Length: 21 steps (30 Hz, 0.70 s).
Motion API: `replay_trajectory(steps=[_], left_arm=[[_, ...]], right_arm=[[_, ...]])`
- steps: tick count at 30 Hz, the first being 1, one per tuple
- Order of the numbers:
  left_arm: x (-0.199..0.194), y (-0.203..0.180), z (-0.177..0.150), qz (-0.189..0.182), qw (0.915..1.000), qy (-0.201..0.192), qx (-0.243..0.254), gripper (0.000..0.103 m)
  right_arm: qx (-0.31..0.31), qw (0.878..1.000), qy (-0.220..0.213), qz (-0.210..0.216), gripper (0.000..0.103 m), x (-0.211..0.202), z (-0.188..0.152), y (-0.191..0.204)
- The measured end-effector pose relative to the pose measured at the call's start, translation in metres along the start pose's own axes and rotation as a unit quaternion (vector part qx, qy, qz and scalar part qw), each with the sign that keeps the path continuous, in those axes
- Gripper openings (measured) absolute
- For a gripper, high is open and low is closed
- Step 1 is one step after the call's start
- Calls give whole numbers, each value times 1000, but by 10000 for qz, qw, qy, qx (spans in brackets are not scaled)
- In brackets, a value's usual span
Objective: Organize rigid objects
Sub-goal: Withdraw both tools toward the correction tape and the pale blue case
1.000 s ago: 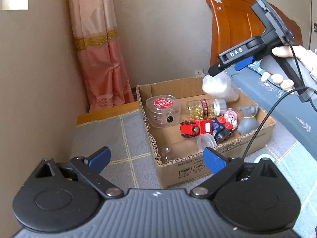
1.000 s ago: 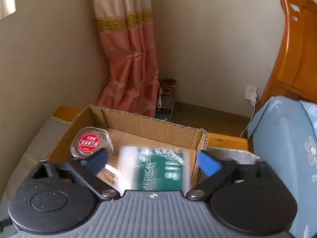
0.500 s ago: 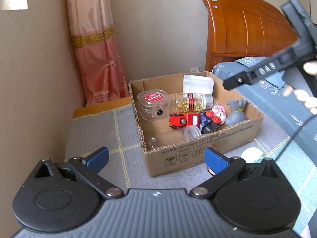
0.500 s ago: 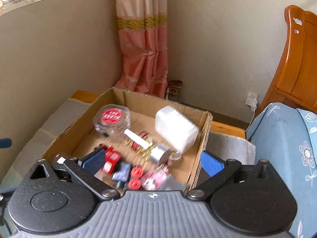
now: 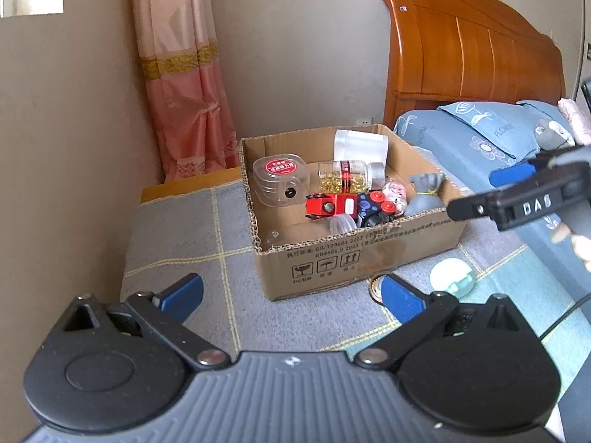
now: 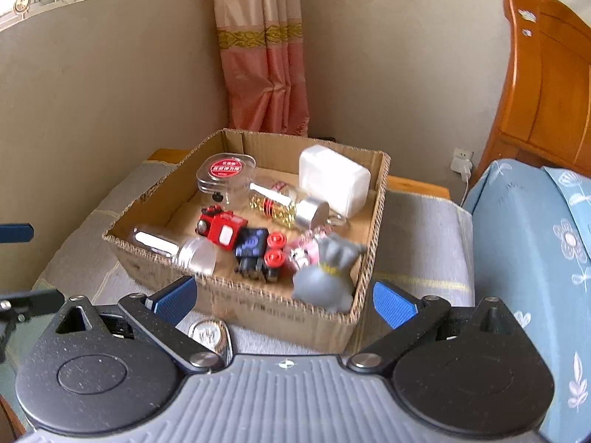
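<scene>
I read "DAS" in white on my right gripper (image 5: pixel 511 179) at 3 o'clock. The cardboard box (image 5: pixel 354 262) front carries "GB/T29601 2023" print above three handling pictograms.

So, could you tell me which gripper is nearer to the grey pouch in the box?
Right. The right gripper hangs open just outside the box's near wall, with the grey pouch right behind that wall. The left gripper is open too, further back off the box's other end.
</scene>
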<state>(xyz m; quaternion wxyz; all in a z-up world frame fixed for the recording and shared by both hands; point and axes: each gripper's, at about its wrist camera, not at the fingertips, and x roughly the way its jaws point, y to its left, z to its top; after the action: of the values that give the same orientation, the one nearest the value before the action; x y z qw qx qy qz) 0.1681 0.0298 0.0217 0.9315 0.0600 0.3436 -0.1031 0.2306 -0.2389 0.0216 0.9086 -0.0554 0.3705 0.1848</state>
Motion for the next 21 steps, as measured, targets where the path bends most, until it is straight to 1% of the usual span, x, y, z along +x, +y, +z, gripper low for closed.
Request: replay_trajectory(steps=[5, 8, 12, 16, 21], left_arm=[[-1, -7, -7, -2, 10000, -12, 3, 102], [7, -12, -11, -92, 9999, 54, -26, 102], [25, -20, -17, -240, 9995, 179, -37, 102], [45, -25, -22, -355, 9987, 370, -68, 102], [63, -28, -23, -447, 9976, 505, -130, 102]], right_arm=[[225, 9997, -47, -44, 103, -6, -32, -3], [343, 9994, -18, -76, 103, 1, -54, -3], [417, 9988, 5, -254, 103, 19, -76, -1], [568, 9978, 45, -348, 103, 36, -90, -2], [605, 9964, 178, -573, 103, 56, -96, -5]])
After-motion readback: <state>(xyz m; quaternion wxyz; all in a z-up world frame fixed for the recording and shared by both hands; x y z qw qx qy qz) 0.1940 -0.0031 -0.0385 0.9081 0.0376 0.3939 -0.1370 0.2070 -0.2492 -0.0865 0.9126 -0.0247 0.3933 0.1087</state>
